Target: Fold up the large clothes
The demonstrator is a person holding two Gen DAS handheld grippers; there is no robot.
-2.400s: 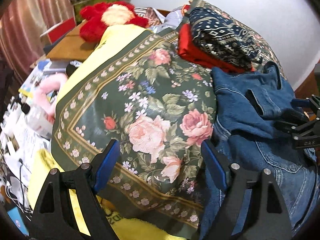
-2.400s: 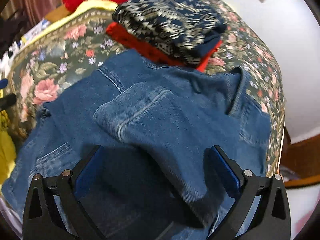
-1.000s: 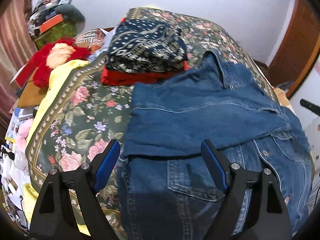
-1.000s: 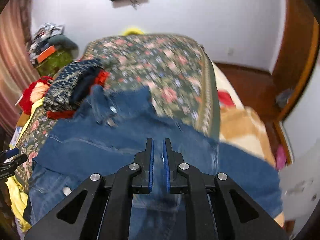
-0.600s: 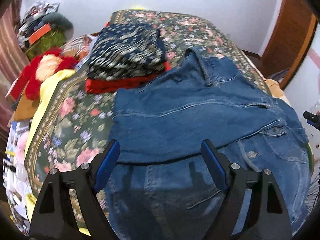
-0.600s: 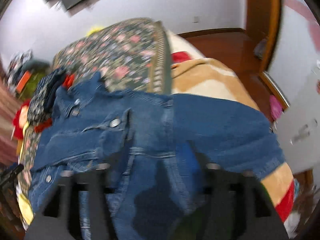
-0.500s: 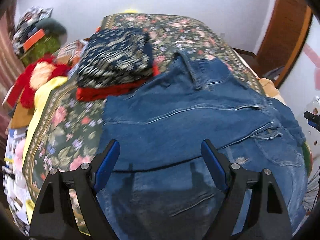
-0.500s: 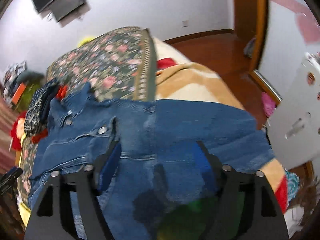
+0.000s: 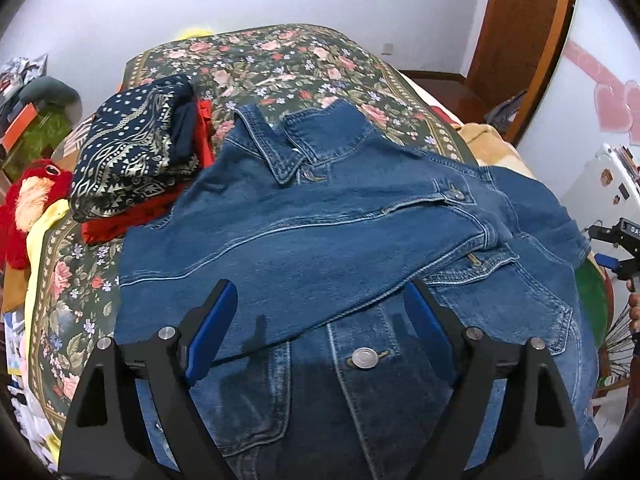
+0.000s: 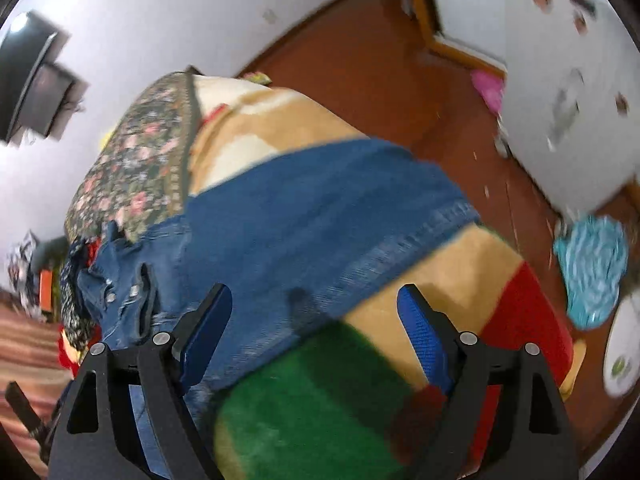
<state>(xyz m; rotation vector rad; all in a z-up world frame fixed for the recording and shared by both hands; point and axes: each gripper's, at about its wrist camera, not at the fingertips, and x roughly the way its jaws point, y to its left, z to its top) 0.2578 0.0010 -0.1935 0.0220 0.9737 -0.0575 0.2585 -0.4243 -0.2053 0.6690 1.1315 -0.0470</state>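
Note:
A blue denim jacket (image 9: 340,248) lies front up on the floral bedspread (image 9: 280,68), collar toward the wall, one sleeve folded across its chest. My left gripper (image 9: 320,324) is open and empty, just above the jacket's lower front by a metal button. My right gripper (image 10: 312,320) is open and empty over the jacket's other sleeve (image 10: 320,216), which hangs over the bed's edge on a tan, green and red blanket (image 10: 320,400). The right gripper also shows at the right edge of the left wrist view (image 9: 618,246).
A folded stack of patterned navy and red clothes (image 9: 136,160) lies left of the jacket. A red plush toy (image 9: 28,204) sits at the bed's left edge. In the right wrist view, brown floor (image 10: 380,72), a white cabinet (image 10: 568,80) and a teal cloth (image 10: 592,268) lie beyond the bed.
My right gripper opened and let go of the sleeve, then swung out over the bed's edge. My left gripper moved right from the bedspread to over the jacket, staying open.

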